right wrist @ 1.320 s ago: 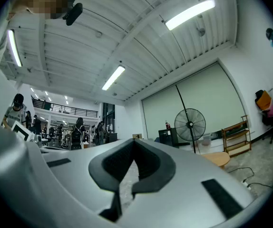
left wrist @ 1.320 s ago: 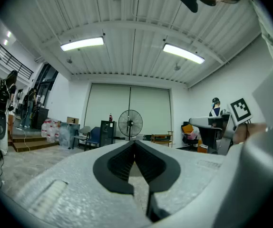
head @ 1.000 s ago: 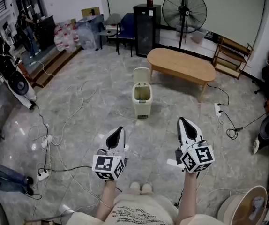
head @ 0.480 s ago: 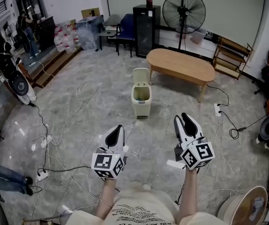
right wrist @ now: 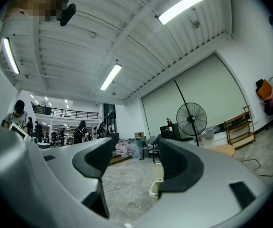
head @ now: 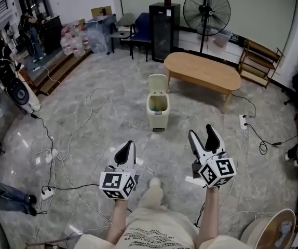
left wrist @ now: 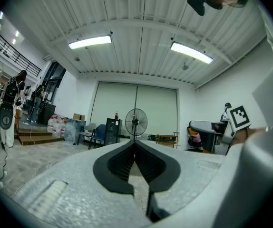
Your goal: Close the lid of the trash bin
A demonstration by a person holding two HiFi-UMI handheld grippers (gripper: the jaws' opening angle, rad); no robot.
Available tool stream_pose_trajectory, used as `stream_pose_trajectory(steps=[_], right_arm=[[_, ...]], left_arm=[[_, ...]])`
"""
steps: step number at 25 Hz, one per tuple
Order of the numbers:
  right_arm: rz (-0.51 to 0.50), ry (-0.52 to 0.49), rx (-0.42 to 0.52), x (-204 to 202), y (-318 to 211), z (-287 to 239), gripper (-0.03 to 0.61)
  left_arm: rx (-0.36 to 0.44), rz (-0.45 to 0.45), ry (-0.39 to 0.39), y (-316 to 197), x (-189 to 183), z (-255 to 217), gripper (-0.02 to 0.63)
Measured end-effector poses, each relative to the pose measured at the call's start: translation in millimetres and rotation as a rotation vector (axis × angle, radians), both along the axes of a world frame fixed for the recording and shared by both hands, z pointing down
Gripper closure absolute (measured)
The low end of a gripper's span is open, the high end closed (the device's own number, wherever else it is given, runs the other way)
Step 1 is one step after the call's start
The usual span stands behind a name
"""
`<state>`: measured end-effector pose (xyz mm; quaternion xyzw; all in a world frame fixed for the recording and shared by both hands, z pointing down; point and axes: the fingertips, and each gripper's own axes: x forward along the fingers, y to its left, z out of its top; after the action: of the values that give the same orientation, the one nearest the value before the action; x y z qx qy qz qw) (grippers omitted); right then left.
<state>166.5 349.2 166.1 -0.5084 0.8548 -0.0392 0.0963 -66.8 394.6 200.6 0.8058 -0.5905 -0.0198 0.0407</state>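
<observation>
A cream trash bin point(head: 158, 109) stands on the grey floor ahead of me, its lid point(head: 157, 82) tipped up at the back. Both grippers are held level in front of my body, well short of the bin. My left gripper point(head: 130, 148) is shut with nothing in it; in the left gripper view point(left wrist: 135, 145) its pads meet. My right gripper point(head: 201, 134) is opening, its jaws spread wide and empty. Between them in the right gripper view point(right wrist: 135, 144) the bin point(right wrist: 155, 186) shows far off.
Behind the bin stands an oval wooden table point(head: 203, 71), with a standing fan point(head: 206, 7) and a black cabinet point(head: 163, 25) farther back. Cables point(head: 81, 123) trail over the floor at left, and a power strip point(head: 243, 121) lies at right. My leg point(head: 151, 193) steps forward.
The right gripper's jaws went from shut to wide open. Both grippers sank slightly in the head view as I stepped forward, one leg now showing between them.
</observation>
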Motion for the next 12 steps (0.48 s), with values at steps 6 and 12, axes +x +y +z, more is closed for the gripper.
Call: stream_pose_trajectory(steps=[6, 12], right_arm=[[-0.004, 0.012, -0.017, -1.3, -38.2, 7.7, 0.284], [-0.031, -0.016, -0.011, -4.2, -102.2, 4.6, 0.284]], left_arm=[[-0.008, 0.012, 0.013, -42.8, 0.5, 7.1, 0.591], [-0.020, 0.009, 0.030, -106.6, -4.2, 11.9, 0.591]])
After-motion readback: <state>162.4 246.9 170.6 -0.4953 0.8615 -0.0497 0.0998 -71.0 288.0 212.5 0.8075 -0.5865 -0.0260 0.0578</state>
